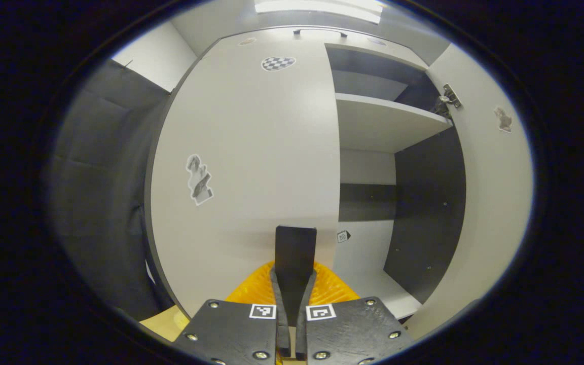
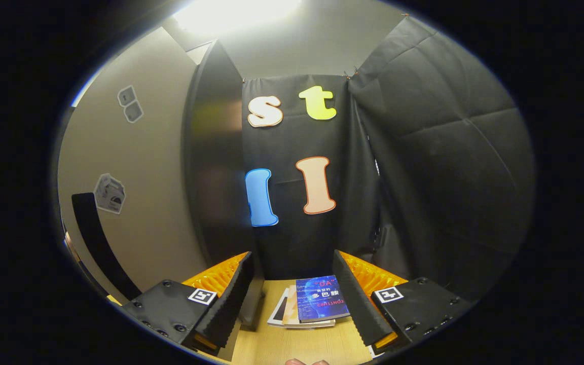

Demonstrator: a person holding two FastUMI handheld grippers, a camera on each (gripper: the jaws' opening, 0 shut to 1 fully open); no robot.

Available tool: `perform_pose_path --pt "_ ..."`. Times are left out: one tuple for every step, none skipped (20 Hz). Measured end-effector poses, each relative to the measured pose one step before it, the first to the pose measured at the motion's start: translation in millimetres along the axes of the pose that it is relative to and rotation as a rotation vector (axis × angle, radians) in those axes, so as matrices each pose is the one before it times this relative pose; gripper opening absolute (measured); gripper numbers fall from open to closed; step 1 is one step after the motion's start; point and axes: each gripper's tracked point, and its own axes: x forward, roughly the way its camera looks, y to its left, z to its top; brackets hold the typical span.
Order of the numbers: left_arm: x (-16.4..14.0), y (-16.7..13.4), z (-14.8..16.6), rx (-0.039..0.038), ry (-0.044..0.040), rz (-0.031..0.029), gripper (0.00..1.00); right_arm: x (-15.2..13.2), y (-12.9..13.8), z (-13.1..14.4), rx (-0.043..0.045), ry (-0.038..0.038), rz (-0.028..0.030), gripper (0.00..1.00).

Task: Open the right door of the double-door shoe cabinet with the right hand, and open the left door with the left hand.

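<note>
- In the left gripper view, the left door (image 1: 251, 167) is standing left of the open compartment, where a shelf (image 1: 383, 124) is sitting.
- The right door (image 1: 489, 203) is swinging out at right.
- In the right gripper view, books (image 2: 312, 304) are lying on the bench (image 2: 292, 347), right of the cabinet.

A ceiling light (image 1: 317, 7) glares at the top of both views; edges bend and darken, and the right gripper view is dimmer.

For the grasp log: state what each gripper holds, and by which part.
Left gripper clamps the black handle, at its lower end; right gripper, open, holds nothing.
</note>
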Motion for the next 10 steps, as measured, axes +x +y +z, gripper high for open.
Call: perform_pose_path --pt "-1.81 0.46 0.60 -0.00529 0.00213 -0.00902 0.07 -5.58 3.23 1.91 0.00578 -0.00533 -0.01034 0.97" --pt "-2.58 0.11 0.63 -0.00191 0.00490 -0.01231 0.07 -5.55 3.65 3.54 0.00640 -0.00553 -0.01024 0.97" --pt "-3.38 0.91 0.10 0.00073 0.00466 -0.01338 0.06 -6.78 4.25 3.31 0.00447 -0.00657 -0.00764 0.97" --pt "-4.27 0.86 0.57 0.00172 0.00320 -0.01457 0.07 -6.55 4.46 4.13 0.00127 -0.01059 -0.00948 0.97" --pt "-5.19 0.11 1.45 0.00189 0.00106 -0.01636 0.07 -5.67 4.19 3.13 -0.00097 -0.00932 -0.01245 0.97" --pt "-4.70 1.16 1.33 0.00119 0.00168 -0.01792 0.07 -5.20 4.75 2.30 -0.00353 -0.00234 -0.00964 0.97" --pt "-5.55 0.77 -1.11 -0.00008 0.00381 -0.01701 0.07 -5.71 4.50 -0.44 -0.00602 0.00106 -0.01346 0.97" --pt "-4.11 2.84 1.05 -0.00297 0.00401 -0.01543 0.07 -5.19 4.24 1.24 -0.00953 -0.00177 -0.01323 0.97" --pt "-4.36 1.43 0.24 -0.00365 0.00530 -0.01238 0.07 -5.25 4.60 2.55 -0.00893 -0.00327 -0.01298 0.97" --pt "-5.45 2.20 0.40 -0.00156 0.00804 -0.01143 0.07 -6.08 4.48 2.32 -0.00585 -0.00166 -0.00976 0.97"
